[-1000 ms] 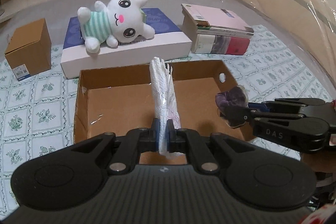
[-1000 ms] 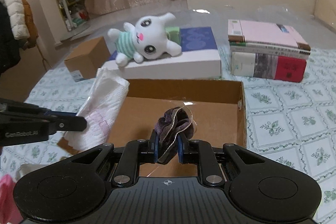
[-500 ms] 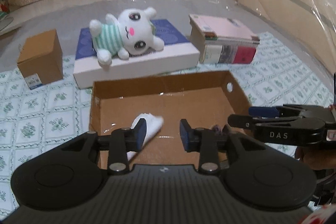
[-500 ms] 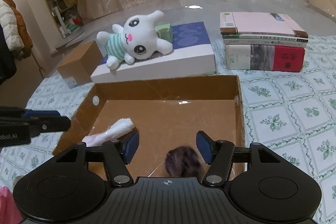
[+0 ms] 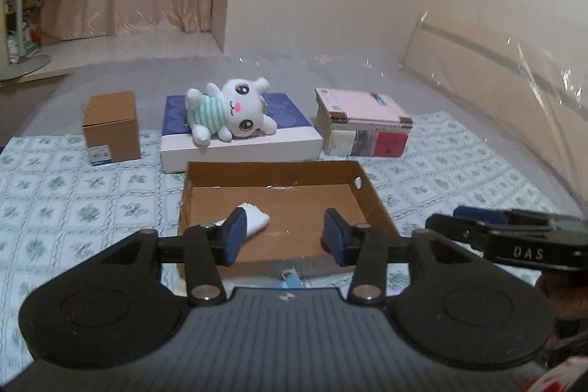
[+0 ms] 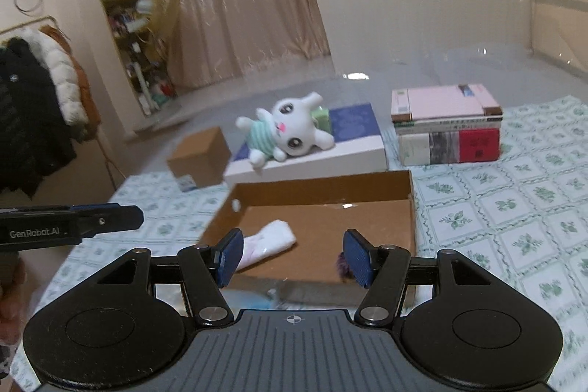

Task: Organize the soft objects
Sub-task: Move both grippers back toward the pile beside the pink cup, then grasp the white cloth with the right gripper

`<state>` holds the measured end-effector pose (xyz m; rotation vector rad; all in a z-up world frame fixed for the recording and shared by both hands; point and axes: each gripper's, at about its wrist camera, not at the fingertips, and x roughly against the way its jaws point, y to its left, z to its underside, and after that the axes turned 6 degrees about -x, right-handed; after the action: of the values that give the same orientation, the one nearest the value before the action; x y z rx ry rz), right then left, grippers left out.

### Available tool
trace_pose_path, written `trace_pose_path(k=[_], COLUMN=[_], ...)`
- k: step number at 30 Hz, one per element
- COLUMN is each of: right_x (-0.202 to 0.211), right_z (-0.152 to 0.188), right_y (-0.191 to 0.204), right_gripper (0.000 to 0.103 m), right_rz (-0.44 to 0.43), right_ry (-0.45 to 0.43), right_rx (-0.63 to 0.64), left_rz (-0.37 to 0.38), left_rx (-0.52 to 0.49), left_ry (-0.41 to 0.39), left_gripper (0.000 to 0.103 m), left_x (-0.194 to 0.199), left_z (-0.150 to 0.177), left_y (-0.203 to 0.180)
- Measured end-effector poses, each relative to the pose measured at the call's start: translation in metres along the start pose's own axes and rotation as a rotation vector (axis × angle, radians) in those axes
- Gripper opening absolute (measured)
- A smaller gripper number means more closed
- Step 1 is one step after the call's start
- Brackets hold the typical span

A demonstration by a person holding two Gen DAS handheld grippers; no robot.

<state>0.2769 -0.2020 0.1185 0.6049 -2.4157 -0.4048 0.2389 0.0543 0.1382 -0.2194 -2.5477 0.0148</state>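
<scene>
— The left claw (image 5: 281,237) stands with its jaws apart and nothing between them; they have just been opening. The right claw (image 6: 294,258) is spread wide too, empty, its jaws having just opened as well.

— And the soft things?

— Both lie in the shallow cardboard tray (image 5: 272,177). The folded white cloth (image 5: 253,217) rests on the tray floor toward its left wall, partly behind the left claw's left pad (image 5: 235,237) and clear of it. From the right wrist view the same cloth (image 6: 273,237) lies just past that claw's left finger.

— The dark one?

— The purple fuzzy piece (image 6: 342,267) sits at the tray's near right corner, mostly hidden behind the right claw's right pad (image 6: 358,258). I can't tell if it touches the pad.

— What else stands near the tray?

— Beyond its far wall a white plush bunny (image 5: 229,114) in a striped shirt lies on a flat white-and-blue box (image 5: 239,144). Left of that box stands a small brown carton (image 5: 110,123); to the tray's far right, a stack of books (image 5: 362,123). Everything rests on a green-patterned cloth (image 5: 73,193). Something pale blue (image 5: 290,276) pokes out just in front of the tray's near wall, too hidden to name.
</scene>
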Motion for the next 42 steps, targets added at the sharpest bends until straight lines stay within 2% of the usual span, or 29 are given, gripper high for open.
trace_pose_path(k=[2, 5, 9, 16, 19, 21, 26, 30, 36, 39, 42], right_x=[0.022, 0.048, 0.071, 0.086, 0.086, 0.082, 0.077, 0.067, 0.048, 0.038, 0.025], right_z=[0.015, 0.041, 0.083, 0.156, 0.183, 0.196, 0.224, 0.24, 0.255, 0.259, 0.265], right_y=[0.009, 0.019, 0.031, 0.05, 0.054, 0.056, 0.066, 0.068, 0.071, 0.072, 0.074], right_gripper=[0.062, 0.064, 0.068, 0.073, 0.073, 0.073, 0.073, 0.073, 0.074, 0.074, 0.074], right_rz=[-0.004, 0.0, 0.003, 0.02, 0.036, 0.04, 0.067, 0.06, 0.064, 0.073, 0.081], right_ry=[-0.017, -0.036, -0.041, -0.008, 0.021, 0.05, 0.06, 0.092, 0.144, 0.153, 0.168], right_rx=[0.015, 0.036, 0.098, 0.249, 0.294, 0.323, 0.485, 0.572, 0.653, 0.709, 0.789], left_rz=[-0.007, -0.034, -0.093, -0.158, -0.213, -0.249, -0.278, -0.295, -0.259, -0.215, -0.205], left_rx=[0.02, 0.037, 0.054, 0.134, 0.132, 0.116, 0.107, 0.057, 0.031, 0.058, 0.072], left_ry=[-0.022, -0.04, -0.057, -0.069, -0.079, -0.065, -0.02, -0.006, 0.031, 0.062, 0.086], left_gripper=[0.054, 0.056, 0.066, 0.071, 0.077, 0.08, 0.08, 0.08, 0.08, 0.08, 0.08], left_x=[0.023, 0.051, 0.08, 0.113, 0.121, 0.123, 0.121, 0.117, 0.106, 0.099, 0.09], left_z=[0.014, 0.04, 0.077, 0.136, 0.157, 0.169, 0.19, 0.199, 0.206, 0.209, 0.213], left_y=[-0.003, -0.007, -0.012, -0.011, -0.013, -0.014, -0.012, -0.013, -0.011, -0.007, -0.003])
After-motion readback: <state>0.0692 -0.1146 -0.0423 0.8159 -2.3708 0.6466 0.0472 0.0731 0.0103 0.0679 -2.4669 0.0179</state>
